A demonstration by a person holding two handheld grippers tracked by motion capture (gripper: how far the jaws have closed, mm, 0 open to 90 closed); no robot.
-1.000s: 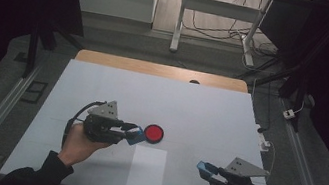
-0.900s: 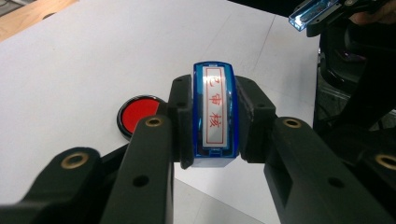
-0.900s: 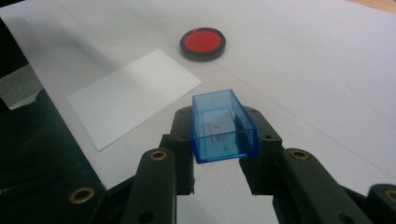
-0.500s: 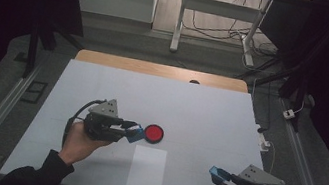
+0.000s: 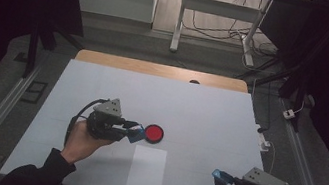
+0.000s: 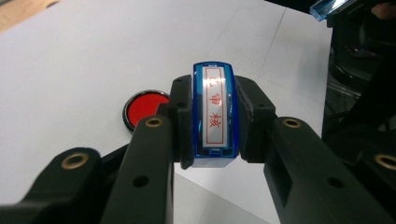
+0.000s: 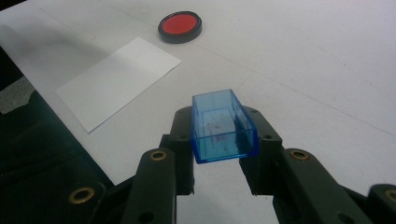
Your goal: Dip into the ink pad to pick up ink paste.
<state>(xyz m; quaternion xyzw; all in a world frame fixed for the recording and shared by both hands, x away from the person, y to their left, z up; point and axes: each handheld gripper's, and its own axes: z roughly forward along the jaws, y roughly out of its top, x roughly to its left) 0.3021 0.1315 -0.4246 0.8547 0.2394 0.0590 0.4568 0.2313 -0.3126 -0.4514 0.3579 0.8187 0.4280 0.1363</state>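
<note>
My left gripper (image 5: 134, 132) is shut on a blue stamp (image 6: 214, 116), whose white face bears red characters. It hovers just left of the round red ink pad (image 5: 154, 133) in its black rim. The ink pad (image 6: 142, 108) also lies beyond my left jaws, and at the top of the right gripper view (image 7: 180, 26). My right gripper (image 5: 219, 176) at the table's front right is shut on the stamp's clear blue cap (image 7: 222, 126), hollow side up. A white sheet of paper (image 5: 146, 169) lies between the two hands, near the front edge.
The white table top (image 5: 199, 113) has a wooden strip (image 5: 161, 70) along its far edge. A white cable and plug (image 5: 266, 140) hang at the right edge. Desk legs and cables (image 5: 214, 25) stand on the floor beyond.
My right gripper with the blue cap has drawn back toward the front right corner of the table. The left gripper and the stamp have kept still.
</note>
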